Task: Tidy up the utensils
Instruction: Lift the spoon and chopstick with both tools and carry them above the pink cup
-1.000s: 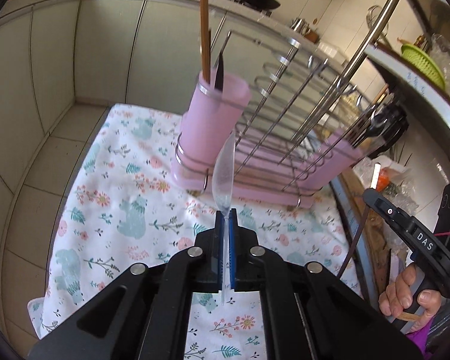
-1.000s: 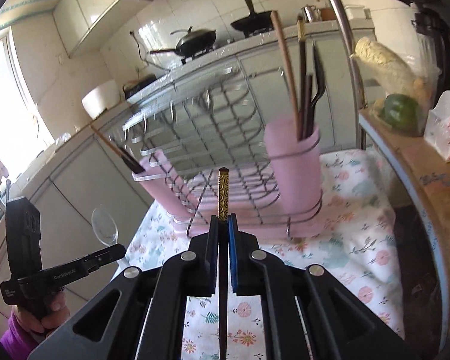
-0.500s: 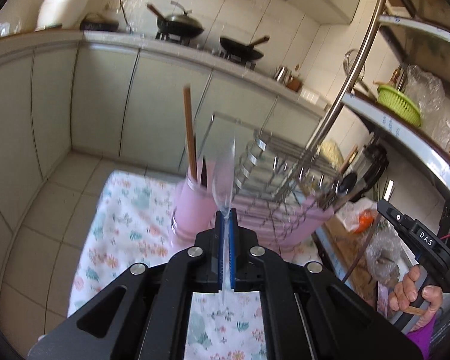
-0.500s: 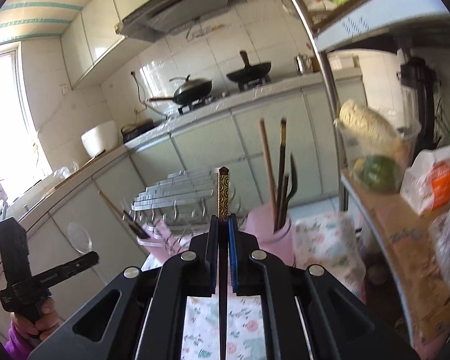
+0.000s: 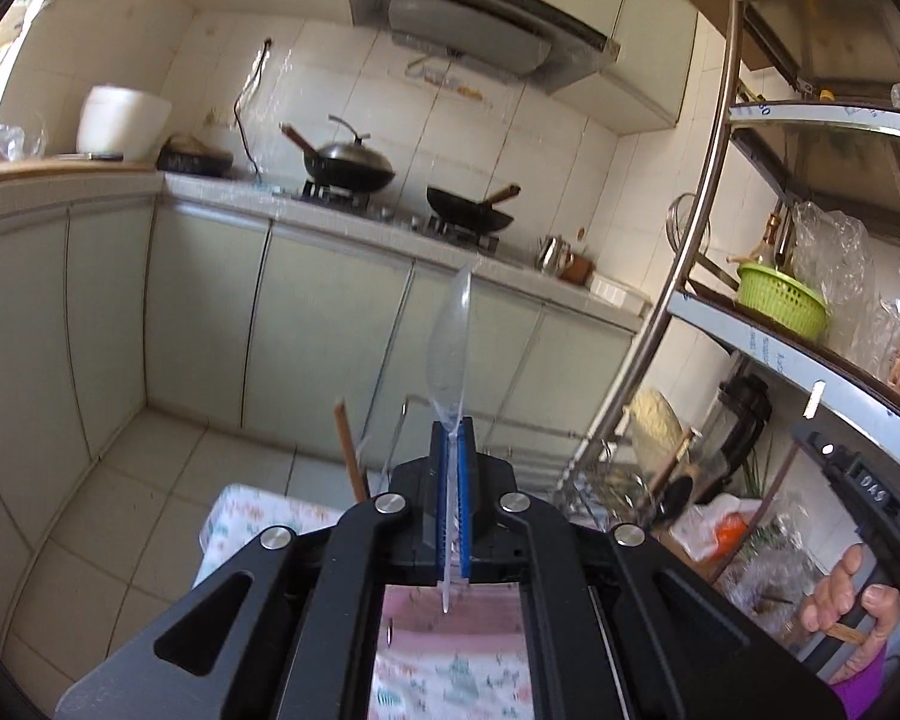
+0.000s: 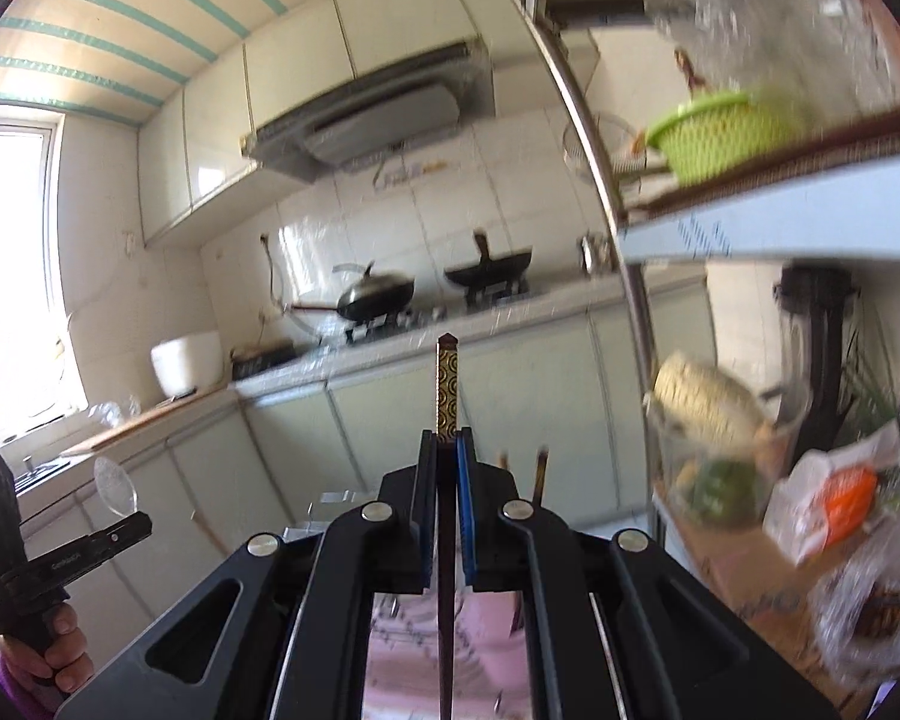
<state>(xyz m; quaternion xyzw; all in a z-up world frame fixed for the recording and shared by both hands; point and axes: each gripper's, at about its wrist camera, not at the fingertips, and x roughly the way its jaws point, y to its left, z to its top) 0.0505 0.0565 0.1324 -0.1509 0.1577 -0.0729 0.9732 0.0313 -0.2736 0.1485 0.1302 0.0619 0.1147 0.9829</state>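
The left gripper (image 5: pixel 450 450) has its fingers pinched on the handle of a clear plastic spoon (image 5: pixel 449 354), bowl up, above the pink utensil rack (image 5: pixel 450 618) glimpsed below. To the spoon's right, the right gripper (image 6: pixel 447 462) has its fingers pinched on a dark chopstick (image 6: pixel 448 396) with a patterned gold end, likewise raised over the rack.

Clear glossy plastic spoon (image 5: pixel 450 354); dark lacquered chopstick (image 6: pixel 447 396), gold-patterned top.
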